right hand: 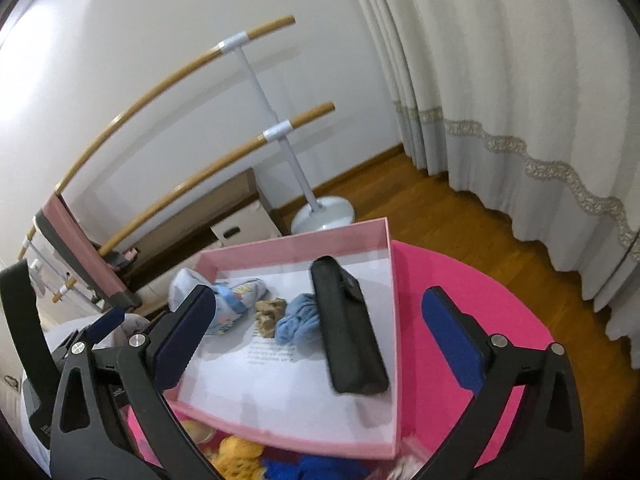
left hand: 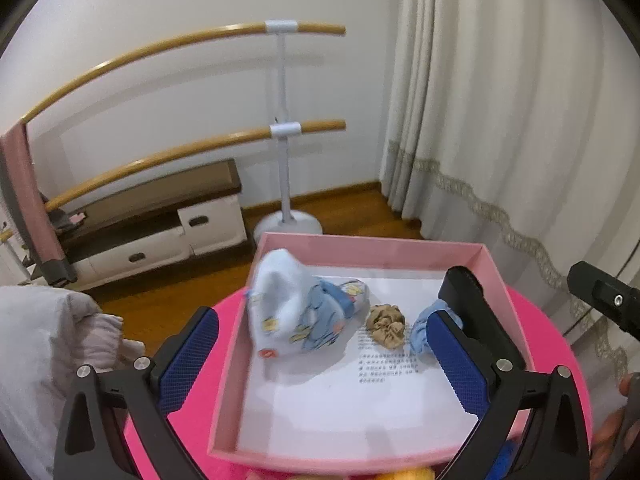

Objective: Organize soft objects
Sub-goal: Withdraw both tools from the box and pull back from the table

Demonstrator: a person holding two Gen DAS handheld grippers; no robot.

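Note:
A shallow pink box [left hand: 360, 244] sits on a round bright pink table [left hand: 548, 340]. Inside lie a light blue patterned sock [left hand: 296, 312], blurred and leaning on the left wall, a tan scrunchie [left hand: 386, 326] and a blue scrunchie [left hand: 418, 334]. My left gripper [left hand: 324, 356] is open wide over the box, its pads clear of the sock. My right gripper [right hand: 320, 332] is open too. Between its fingers, untouched, is a black oblong case [right hand: 348, 328], blurred, in the right half of the box [right hand: 296, 240]. The sock [right hand: 224, 300] and both scrunchies show there too.
Yellow [right hand: 236, 452] and blue [right hand: 316, 468] plush things lie on the table before the box. A grey cloth heap [left hand: 48, 340] is at the left. A wooden barre stand [left hand: 286, 216], a low cabinet [left hand: 160, 236] and curtains [left hand: 500, 120] line the wood floor behind.

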